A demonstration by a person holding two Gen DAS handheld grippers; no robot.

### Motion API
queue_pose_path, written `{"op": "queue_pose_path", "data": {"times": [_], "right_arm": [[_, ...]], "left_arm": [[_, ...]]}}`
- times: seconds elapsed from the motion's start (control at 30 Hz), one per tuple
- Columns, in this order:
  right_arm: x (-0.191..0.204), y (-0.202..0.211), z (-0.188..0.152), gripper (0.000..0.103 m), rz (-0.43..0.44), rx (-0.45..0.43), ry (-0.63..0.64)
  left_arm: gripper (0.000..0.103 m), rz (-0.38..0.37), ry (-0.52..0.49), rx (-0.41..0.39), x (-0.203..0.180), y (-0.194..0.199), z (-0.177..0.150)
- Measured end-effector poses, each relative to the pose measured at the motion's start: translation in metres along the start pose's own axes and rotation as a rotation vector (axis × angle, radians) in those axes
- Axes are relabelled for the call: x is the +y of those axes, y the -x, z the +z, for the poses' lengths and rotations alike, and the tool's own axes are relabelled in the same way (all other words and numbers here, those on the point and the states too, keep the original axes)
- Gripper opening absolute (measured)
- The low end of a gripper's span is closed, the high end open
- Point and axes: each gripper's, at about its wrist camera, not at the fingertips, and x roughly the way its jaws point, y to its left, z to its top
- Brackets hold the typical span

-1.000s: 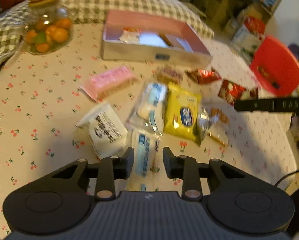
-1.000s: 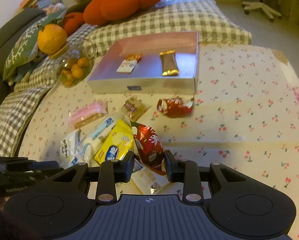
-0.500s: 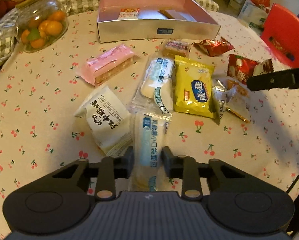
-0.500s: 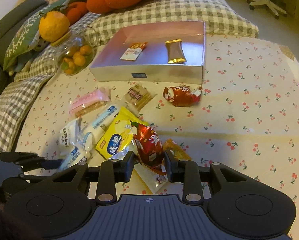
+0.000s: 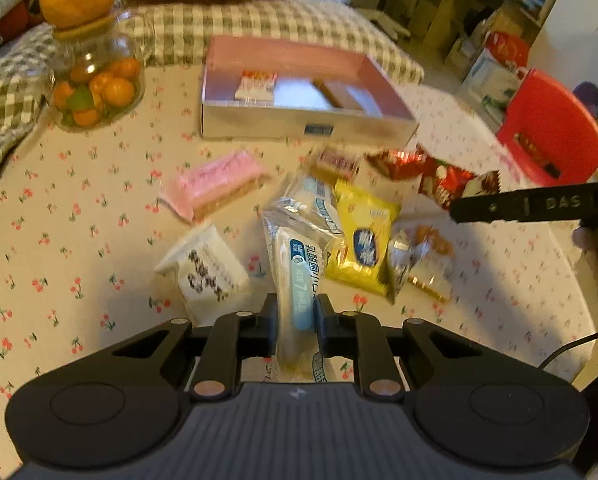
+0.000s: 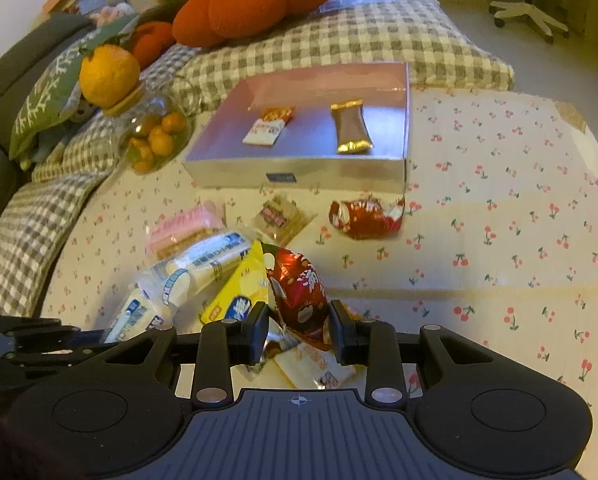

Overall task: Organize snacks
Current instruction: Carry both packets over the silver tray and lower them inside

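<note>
My left gripper (image 5: 297, 314) is shut on a long clear packet with blue print (image 5: 297, 276), its far end raised off the cloth. My right gripper (image 6: 299, 330) is shut on a red snack bag (image 6: 299, 292) and holds it above the pile. The pink-lined silver box (image 5: 259, 128) stands at the far side; in the right wrist view the box (image 6: 299, 168) holds two small snacks. A yellow packet (image 5: 363, 240), a pink wafer pack (image 5: 215, 180), a white packet (image 5: 207, 272) and another red wrapper (image 6: 363, 218) lie on the cherry-print cloth.
A glass jar of small oranges (image 5: 93, 84) stands at the far left, with checked cushions (image 6: 339, 40) behind the box. A red chair (image 5: 551, 132) is at the table's right. The right gripper's finger (image 5: 531, 204) reaches in from the right.
My left gripper has closed on the long blue-print packet and lifted its end. My right gripper has raised the red bag a little. Both views have pulled back slightly.
</note>
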Motion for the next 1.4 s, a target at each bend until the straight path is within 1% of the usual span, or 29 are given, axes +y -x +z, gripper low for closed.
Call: {"op": "queue_pose_path", "data": {"times": [0.3,0.53,0.73,0.83,0.97,1.1,1.27,1.4], "right_arm": [[0.005,0.004,0.021,0.03,0.027,-0.045,-0.032],[0.007,0.005,0.039,0.03,0.046,-0.079,-0.065],[0.006,0.001,0.055,0.03,0.063,-0.091,-0.099],[0.003,-0.003,0.064,0.03,0.07,-0.095,-0.127],[-0.004,-0.015,0.078,0.03,0.084,-0.081,-0.164],[-0.007,-0.029,0.093,0.03,0.078,-0.069,-0.159],[-0.015,-0.049,0.112,0.03,0.104,-0.066,-0.168],[-0.023,-0.071,0.128,0.03,0.127,-0.065,-0.176]], "left_arm": [[0.016,-0.01,0.04,-0.076,0.0,0.012,0.022],[0.016,-0.01,0.082,-0.133,0.009,0.021,0.038],[0.016,-0.011,0.143,-0.158,0.02,0.021,0.053],[0.016,-0.003,0.153,-0.164,0.022,0.02,0.061],[0.016,0.016,0.155,-0.158,0.023,0.005,0.077],[0.016,0.038,0.158,-0.137,0.028,-0.019,0.097],[0.016,0.046,0.143,-0.152,0.031,-0.044,0.126],[0.016,0.066,0.106,-0.158,0.03,-0.066,0.148]]}}
